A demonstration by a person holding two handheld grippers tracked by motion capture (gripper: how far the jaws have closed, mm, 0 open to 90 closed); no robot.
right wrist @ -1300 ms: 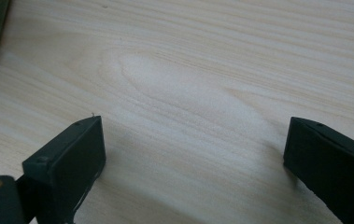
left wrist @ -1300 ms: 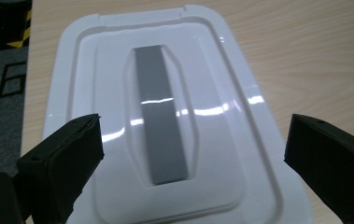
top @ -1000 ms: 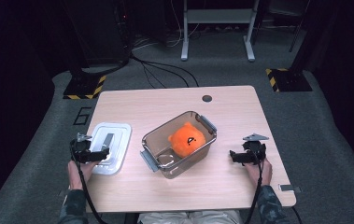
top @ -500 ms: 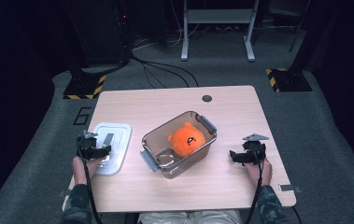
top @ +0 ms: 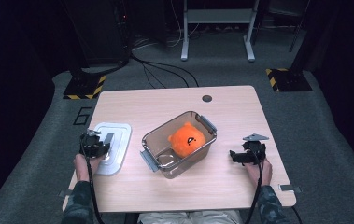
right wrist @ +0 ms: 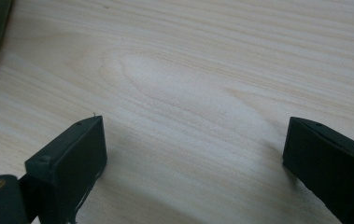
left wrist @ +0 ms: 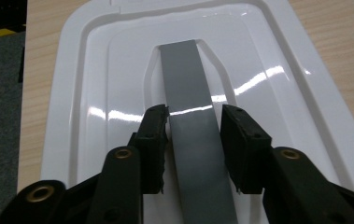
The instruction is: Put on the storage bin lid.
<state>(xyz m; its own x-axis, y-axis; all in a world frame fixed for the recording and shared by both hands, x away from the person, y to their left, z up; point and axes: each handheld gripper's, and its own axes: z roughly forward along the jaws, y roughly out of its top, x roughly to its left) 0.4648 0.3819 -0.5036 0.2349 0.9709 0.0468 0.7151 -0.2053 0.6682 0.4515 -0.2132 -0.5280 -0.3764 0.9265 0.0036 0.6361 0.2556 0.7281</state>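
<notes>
Left gripper [left wrist: 193, 140] jaws just closed onto lid [left wrist: 118, 93] grey handle [left wrist: 188, 93]; lift should be kept level. Right gripper [right wrist: 193, 154] wide open, empty.

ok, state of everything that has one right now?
lid: off the container, lying flat on the table
grey handle: between the left gripper's jaws
left gripper: jaws just closing on the handle
container: open, latches out
orange plush: inside the container
right gripper: open, holding nothing, over bare table
</notes>
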